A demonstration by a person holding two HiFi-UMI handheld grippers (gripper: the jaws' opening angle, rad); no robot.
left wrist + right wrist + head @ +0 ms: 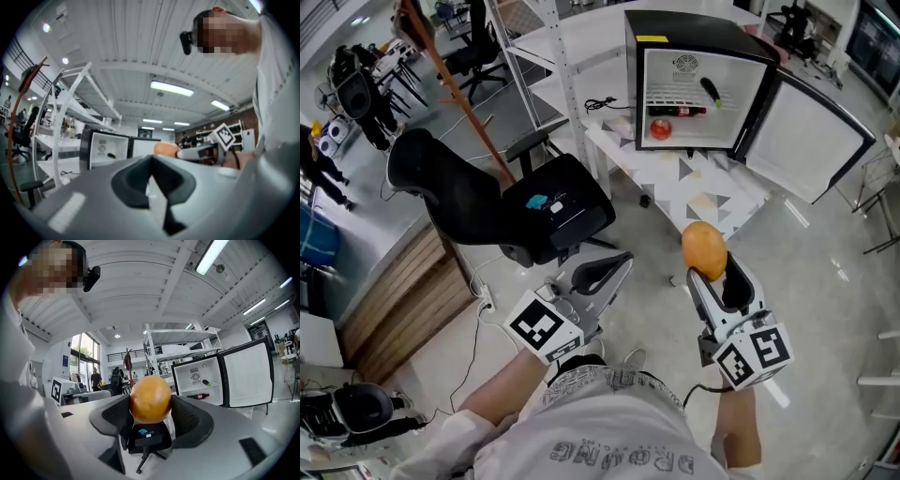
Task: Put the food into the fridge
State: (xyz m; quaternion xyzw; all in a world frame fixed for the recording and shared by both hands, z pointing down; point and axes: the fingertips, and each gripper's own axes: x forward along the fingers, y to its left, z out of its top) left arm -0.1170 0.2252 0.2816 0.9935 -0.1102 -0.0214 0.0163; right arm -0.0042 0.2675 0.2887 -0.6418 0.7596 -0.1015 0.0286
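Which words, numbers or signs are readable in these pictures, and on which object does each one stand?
Perhaps "DROUNG", seen upside down and not certain: print on the shirt.
Too small to read: the yellow label on top of the fridge.
Too small to read: the round sticker inside the fridge.
Too small to read: the label of the red bottle.
No letters, only a square pattern: the marker on the right gripper.

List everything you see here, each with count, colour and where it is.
Round orange fruit: one, orange, in the right hand-held gripper.
Small fridge: one, black, door open, on white table.
Bottle: one, red, lying in the fridge.
Round food: one, red, below the bottle.
Oblong item: one, black, above the bottle.
Office chair: one, black, left of the table.
Right hand-held gripper: one, grey, shut on the fruit.
Left hand-held gripper: one, grey, shut, empty.
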